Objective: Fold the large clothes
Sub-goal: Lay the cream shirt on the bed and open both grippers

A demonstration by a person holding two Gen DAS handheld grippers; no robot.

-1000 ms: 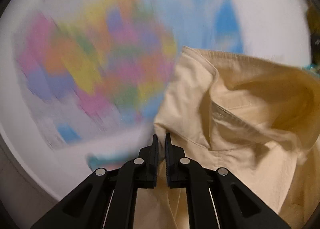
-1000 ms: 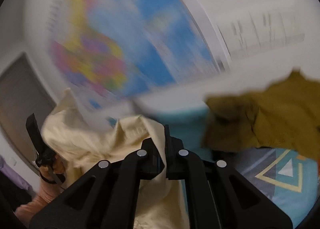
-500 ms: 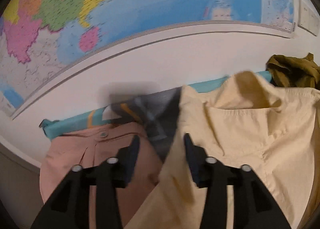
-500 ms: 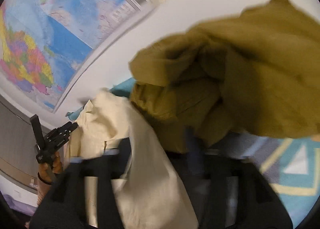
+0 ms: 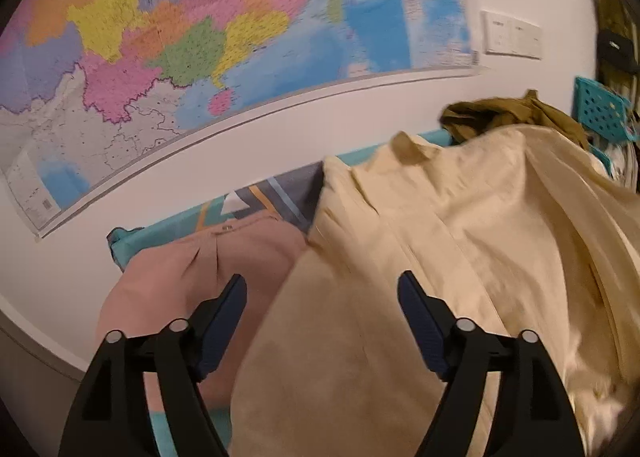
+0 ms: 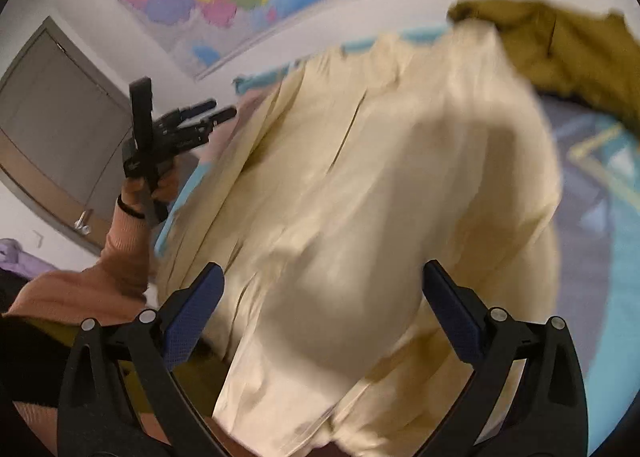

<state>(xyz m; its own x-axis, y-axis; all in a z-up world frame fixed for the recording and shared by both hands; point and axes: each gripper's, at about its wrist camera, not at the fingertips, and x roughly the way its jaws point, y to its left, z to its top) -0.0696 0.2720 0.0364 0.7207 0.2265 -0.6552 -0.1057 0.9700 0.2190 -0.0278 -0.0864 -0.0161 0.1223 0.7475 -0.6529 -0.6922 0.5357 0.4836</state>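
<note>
A large cream shirt (image 5: pixel 432 257) lies spread and rumpled over the patterned bedspread (image 5: pixel 256 197); the right wrist view shows it blurred (image 6: pixel 360 197). My left gripper (image 5: pixel 322 293) hovers above its left edge, jaws opening, pads clear of the cloth. That same left gripper (image 6: pixel 214 109) shows at the far left of the right wrist view, held in a person's hand with a pink sleeve. Over the shirt's near part my right gripper (image 6: pixel 320 285) has its jaws opening wide, and nothing is pinched between them.
A pink garment (image 5: pixel 192 269) lies left of the cream shirt, an olive one (image 5: pixel 504 113) (image 6: pixel 568 41) behind it. A wall map (image 5: pixel 200 37) hangs over the bed. A teal perforated basket (image 5: pixel 600 109) stands at the right, and a door (image 6: pixel 52 109) at the left.
Both grippers were shut on the cream shirt a second ago and have let go and spread wide. The shirt has dropped onto the bed, and both cameras have tipped downward.
</note>
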